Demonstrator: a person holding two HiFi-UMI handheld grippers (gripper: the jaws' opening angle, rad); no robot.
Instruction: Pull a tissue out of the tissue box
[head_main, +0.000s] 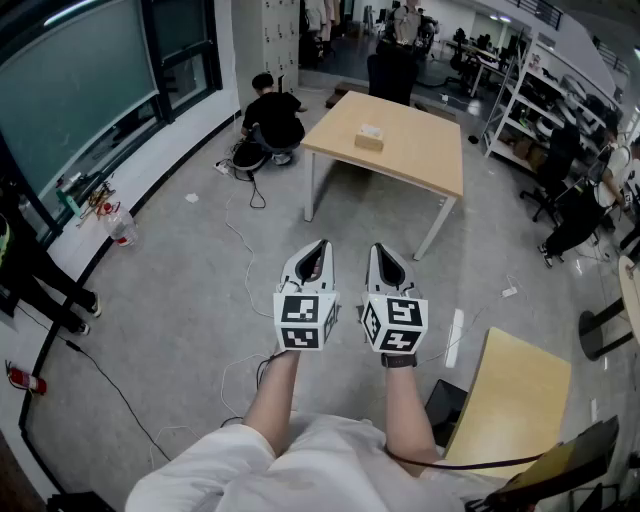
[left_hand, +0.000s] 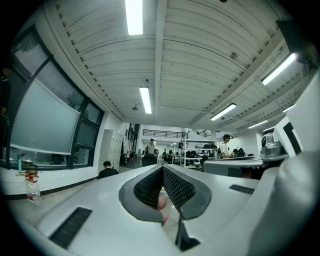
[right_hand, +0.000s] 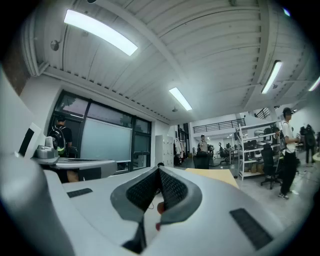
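Observation:
A small tan tissue box (head_main: 369, 137) sits on a light wooden table (head_main: 420, 160) far ahead across the room. Both grippers are held side by side at waist height, well short of the table and pointing level toward it. My left gripper (head_main: 321, 245) has its jaws pressed together at the tips with nothing between them. My right gripper (head_main: 379, 249) is likewise shut and empty. In the left gripper view the jaw tips of the left gripper (left_hand: 162, 167) meet, and in the right gripper view the tips of the right gripper (right_hand: 159, 169) meet, with part of the table (right_hand: 212, 175) showing beyond.
A person in black (head_main: 271, 122) crouches on the floor left of the table among cables. A plastic bottle (head_main: 119, 225) stands by the window wall. Shelving (head_main: 530, 110) and seated people fill the right. A second wooden tabletop (head_main: 510, 400) is close at my right.

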